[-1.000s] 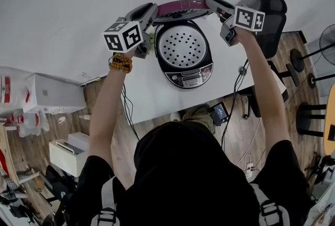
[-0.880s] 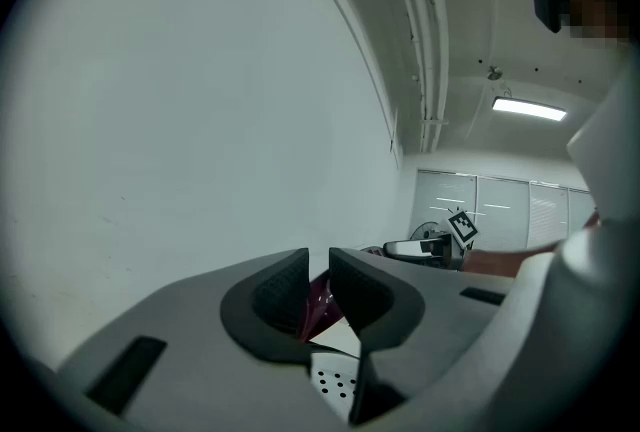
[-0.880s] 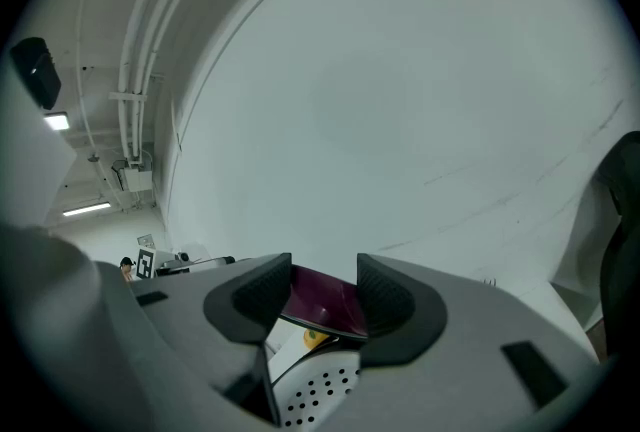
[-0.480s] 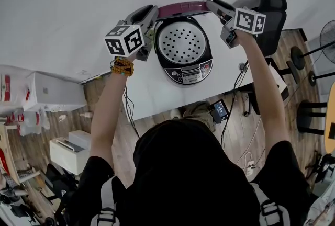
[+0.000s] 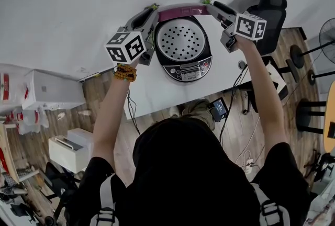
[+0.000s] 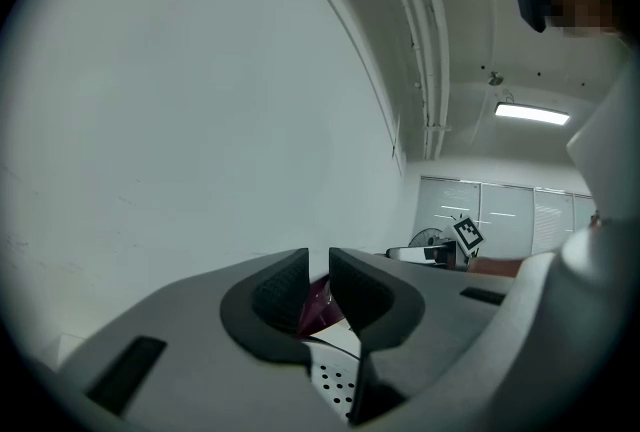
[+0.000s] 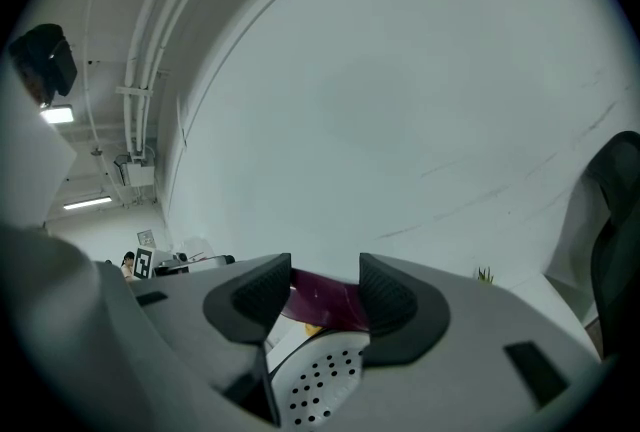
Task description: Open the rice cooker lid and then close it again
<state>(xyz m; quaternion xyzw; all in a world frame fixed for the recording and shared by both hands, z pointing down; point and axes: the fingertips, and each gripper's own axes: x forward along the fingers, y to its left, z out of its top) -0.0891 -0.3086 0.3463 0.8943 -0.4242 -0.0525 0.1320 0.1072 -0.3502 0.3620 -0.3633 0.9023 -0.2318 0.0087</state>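
Left hand-held gripper (image 5: 148, 17), at 9 o'clock of the rice cooker (image 5: 188, 71), has its jaws drawn nearly together on the maroon rim of the lid (image 5: 182, 11); its own view shows that rim (image 6: 318, 298) pinched in the narrow gap. The lid stands raised at the cooker's 12 o'clock side, its perforated inner plate (image 5: 182, 41) facing the person, its long edge running 9 to 3 o'clock between the 2 tools.

At 3 o'clock, the right hand-held gripper (image 5: 212, 7) clamps the opposite end of the same rim, jaws set wider with the maroon band (image 7: 322, 300) between them. Both sit equally near, 1 at each end. Closing would likely mean swinging the lid down toward 6 o'clock, onto the control panel side.

The cooker stands on a white bench (image 5: 152, 91) against a plain white wall (image 5: 78, 5). A black chair (image 5: 268, 6) sits at the bench's right end above wooden floor (image 5: 104, 95).
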